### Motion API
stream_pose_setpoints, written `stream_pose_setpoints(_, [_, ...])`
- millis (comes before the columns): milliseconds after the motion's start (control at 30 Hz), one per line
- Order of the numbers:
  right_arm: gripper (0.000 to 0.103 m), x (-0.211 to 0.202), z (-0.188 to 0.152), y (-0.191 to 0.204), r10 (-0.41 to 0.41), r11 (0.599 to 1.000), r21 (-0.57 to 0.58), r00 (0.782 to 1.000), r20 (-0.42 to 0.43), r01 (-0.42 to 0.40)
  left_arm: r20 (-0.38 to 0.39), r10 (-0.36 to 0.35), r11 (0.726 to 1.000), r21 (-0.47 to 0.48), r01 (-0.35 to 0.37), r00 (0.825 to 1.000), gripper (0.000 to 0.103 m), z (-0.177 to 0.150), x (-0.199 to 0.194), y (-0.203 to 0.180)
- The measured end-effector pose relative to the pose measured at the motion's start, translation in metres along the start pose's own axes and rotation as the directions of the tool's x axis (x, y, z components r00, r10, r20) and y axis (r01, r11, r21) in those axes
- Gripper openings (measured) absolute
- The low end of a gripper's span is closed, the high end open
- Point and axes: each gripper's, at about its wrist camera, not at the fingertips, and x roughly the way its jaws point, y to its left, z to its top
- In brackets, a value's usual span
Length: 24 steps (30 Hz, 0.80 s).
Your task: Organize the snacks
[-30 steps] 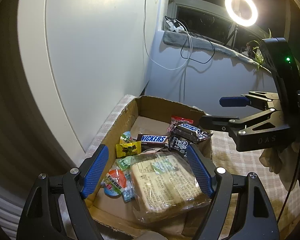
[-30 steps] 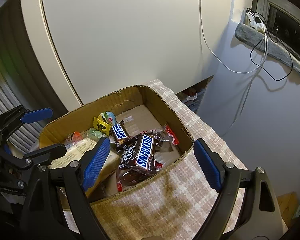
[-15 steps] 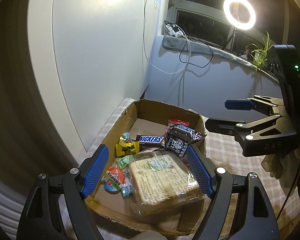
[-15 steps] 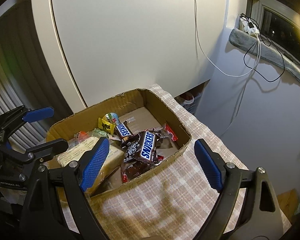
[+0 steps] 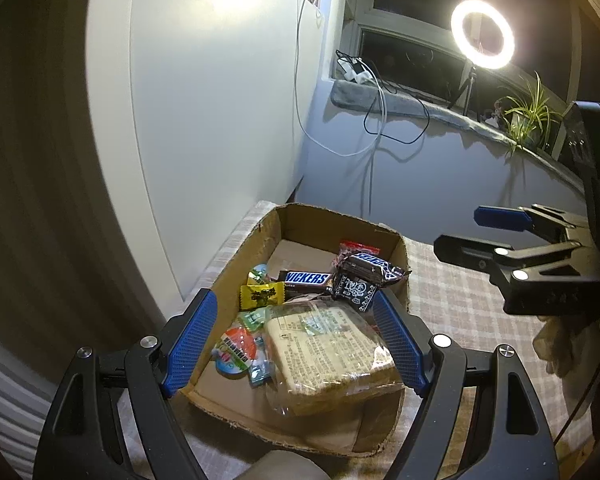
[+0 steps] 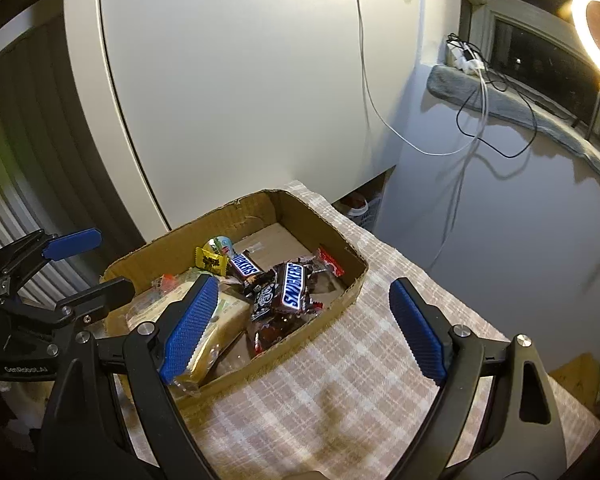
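Left wrist view. We logged the left gripper at 6 o'clock, jaws wide, holding nothing; its pads stood to either side of the near end of the box without touching the contents. Box contents: bread bag nearest us; round sweet at its 9 o'clock; yellow packet and Snickers bar toward 12; dark wrapped packs at 1 o'clock. The right gripper hung at 3 o'clock over the cloth, wide and empty.

Right wrist view. We logged the right gripper at 6 o'clock, spread wide, clasping nothing, above the cloth. The box sat at 11 o'clock, the left gripper at 9.

Progress, as we judged it: every visible snack lay boxed, none on the cloth; little remained beyond tidying.
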Motion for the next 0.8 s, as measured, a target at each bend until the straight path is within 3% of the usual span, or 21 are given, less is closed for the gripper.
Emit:
stream_pose_setpoints(467, [0.09,-0.04,-0.029,0.017,-0.094,0.996,0.007,0.995,0.043,0.093,0.034,0.014,1.0,0.001,-0.014,0.999,0.08,-0.011,-0.029,-0.008])
stream_pose_setpoints(600, [0.099,-0.05,-0.038,0.019,-0.104,0.995,0.02,0.993,0.055,0.103,0.042,0.014,1.0,-0.005,-0.014,0.999,0.08,-0.015,-0.037,-0.009])
stream_pose_setpoints(800, [0.1,-0.064,-0.049,0.02,-0.118,0.992,0.046,0.99,0.078,0.115,0.04,0.009,1.0,-0.012,-0.009,0.999,0.08,-0.02,-0.043,-0.011])
